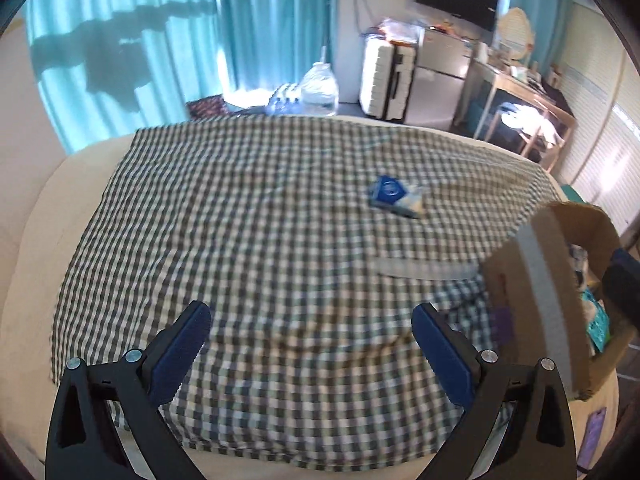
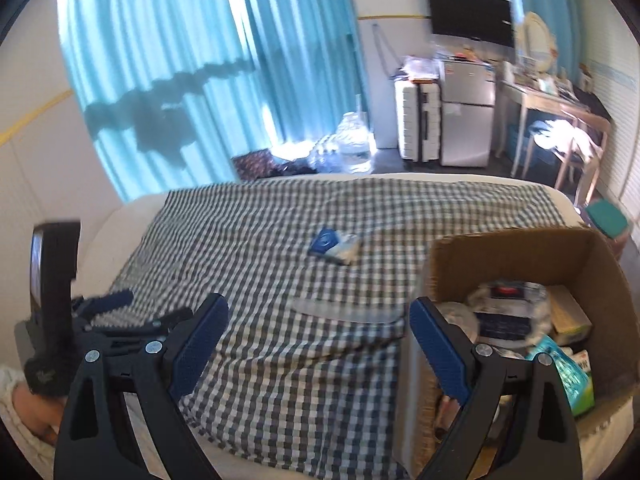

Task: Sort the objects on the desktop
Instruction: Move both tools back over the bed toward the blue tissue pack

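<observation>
Blue packet (image 1: 394,197) lies mid-cloth (image 1: 248,220), beyond clear strip (image 1: 424,269); box (image 2: 516,252) at right already part-filled. Both our grippers, left (image 1: 311,350) and right (image 2: 318,340), gape wide, empty. We judge: between picks; next, reach for packet, close on it.

Bed (image 2: 120,236), checked cloth (image 2: 280,340), packet (image 2: 334,245), box (image 2: 520,256)

**Blur, crops and blocked sightlines**

Both views are smeared. The small blue packet (image 1: 396,196) on the checked cloth (image 1: 260,240) shows no readable print. A pale flat strip (image 2: 348,312) beside the cardboard box (image 2: 516,248) is too blurred to identify. In the left wrist view the picture's right edge cuts that box off, hiding most of its contents. The right tool (image 2: 316,340) covers the box's near corner. The left tool (image 2: 116,308) is partly hidden at that view's left.
</observation>
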`<state>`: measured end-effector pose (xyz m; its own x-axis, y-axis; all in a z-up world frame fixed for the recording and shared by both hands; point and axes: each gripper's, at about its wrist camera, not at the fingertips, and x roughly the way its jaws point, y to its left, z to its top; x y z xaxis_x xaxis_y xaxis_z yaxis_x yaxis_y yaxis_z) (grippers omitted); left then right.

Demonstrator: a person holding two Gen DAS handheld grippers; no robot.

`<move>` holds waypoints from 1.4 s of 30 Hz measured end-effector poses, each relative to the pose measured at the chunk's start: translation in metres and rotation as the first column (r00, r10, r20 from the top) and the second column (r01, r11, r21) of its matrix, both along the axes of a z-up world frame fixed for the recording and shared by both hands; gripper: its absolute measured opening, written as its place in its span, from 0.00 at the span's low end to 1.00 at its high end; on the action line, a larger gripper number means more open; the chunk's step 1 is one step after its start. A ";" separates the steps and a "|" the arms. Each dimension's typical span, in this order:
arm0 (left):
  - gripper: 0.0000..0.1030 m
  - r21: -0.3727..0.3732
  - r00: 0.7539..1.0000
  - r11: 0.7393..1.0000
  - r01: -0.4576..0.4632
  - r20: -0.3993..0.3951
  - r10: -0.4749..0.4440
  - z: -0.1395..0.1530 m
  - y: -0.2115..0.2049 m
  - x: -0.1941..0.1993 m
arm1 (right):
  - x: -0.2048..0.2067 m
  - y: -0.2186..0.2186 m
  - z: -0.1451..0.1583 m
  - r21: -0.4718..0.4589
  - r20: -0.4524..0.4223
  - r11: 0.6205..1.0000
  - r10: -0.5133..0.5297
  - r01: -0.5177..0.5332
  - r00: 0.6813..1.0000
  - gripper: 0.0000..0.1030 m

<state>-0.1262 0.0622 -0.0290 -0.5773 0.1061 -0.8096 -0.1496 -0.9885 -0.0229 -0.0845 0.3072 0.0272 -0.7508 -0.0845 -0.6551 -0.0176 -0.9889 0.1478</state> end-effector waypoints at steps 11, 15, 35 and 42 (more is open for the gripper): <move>1.00 0.032 0.989 0.996 -0.087 0.125 0.083 -0.058 -0.048 -0.045 | -0.102 -0.035 -0.124 0.199 0.357 0.978 -0.006 -0.069 0.934 0.81; 1.00 0.039 0.979 0.994 -0.098 0.184 0.089 -0.081 -0.053 -0.061 | -0.136 -0.039 -0.171 0.330 0.460 0.937 -0.050 -0.118 0.886 0.80; 1.00 0.003 0.963 0.996 -0.090 0.256 0.086 -0.112 -0.042 -0.080 | -0.144 0.011 -0.190 0.051 0.490 0.993 0.068 -0.107 0.869 0.19; 1.00 -0.003 0.969 0.996 -0.089 0.232 0.087 -0.104 -0.041 -0.071 | -0.105 0.022 -0.174 -0.121 0.447 0.990 0.115 -0.067 0.887 0.05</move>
<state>-0.1969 0.0215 -0.1330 -0.3810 0.0695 -0.9220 -0.0519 -0.9972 -0.0538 -0.1893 0.3290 -0.1467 -0.3616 -0.2202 -0.9059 -0.0167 -0.9700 0.2424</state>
